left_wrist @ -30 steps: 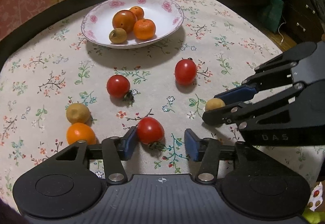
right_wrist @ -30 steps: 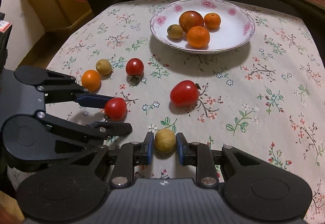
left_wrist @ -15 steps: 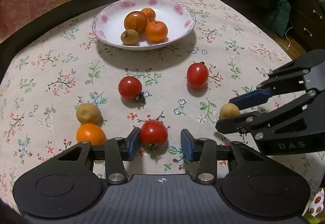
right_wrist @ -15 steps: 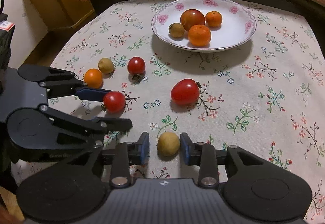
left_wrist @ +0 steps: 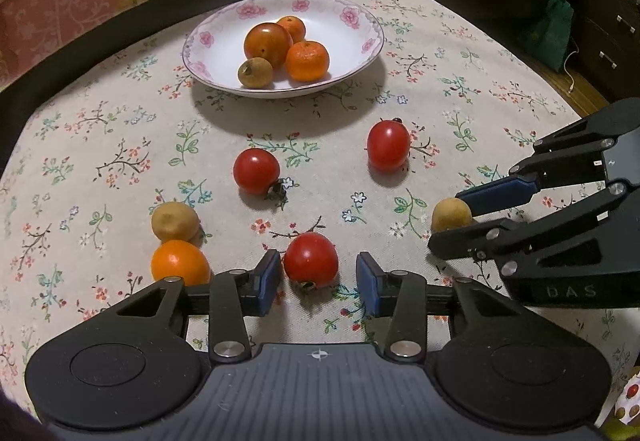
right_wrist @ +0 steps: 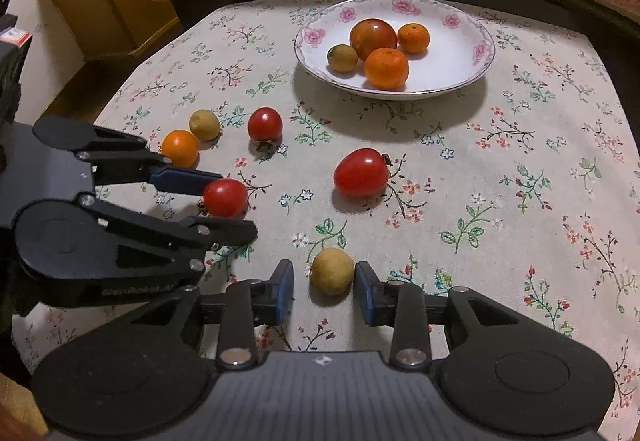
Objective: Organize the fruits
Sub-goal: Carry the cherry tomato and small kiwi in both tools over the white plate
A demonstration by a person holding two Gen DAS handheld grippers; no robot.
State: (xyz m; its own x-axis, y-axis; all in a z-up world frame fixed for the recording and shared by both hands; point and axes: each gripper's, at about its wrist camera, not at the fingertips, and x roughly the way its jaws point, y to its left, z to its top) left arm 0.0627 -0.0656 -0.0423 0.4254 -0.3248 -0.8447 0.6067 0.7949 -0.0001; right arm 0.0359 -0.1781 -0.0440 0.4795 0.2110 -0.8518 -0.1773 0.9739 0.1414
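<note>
Closing from wider, the left gripper (left_wrist: 316, 277) bracketed a red tomato (left_wrist: 311, 260) short of the plate (left_wrist: 360, 53), one pad clear, while the right gripper (right_wrist: 323, 287), seen clearly only in its own view, opened off a longan (right_wrist: 332, 276).

Warm, rather dim indoor light falls from above and somewhat nearer us, so the plate (left_wrist: 372, 41) throws a soft dark shadow onto the floral tablecloth (left_wrist: 120, 145) in front of it. Small white glints sit on the cherry tomatoes (right_wrist: 362, 173). Both fisheye views bend the table edge and darken toward the corners; focus is sharp.
</note>
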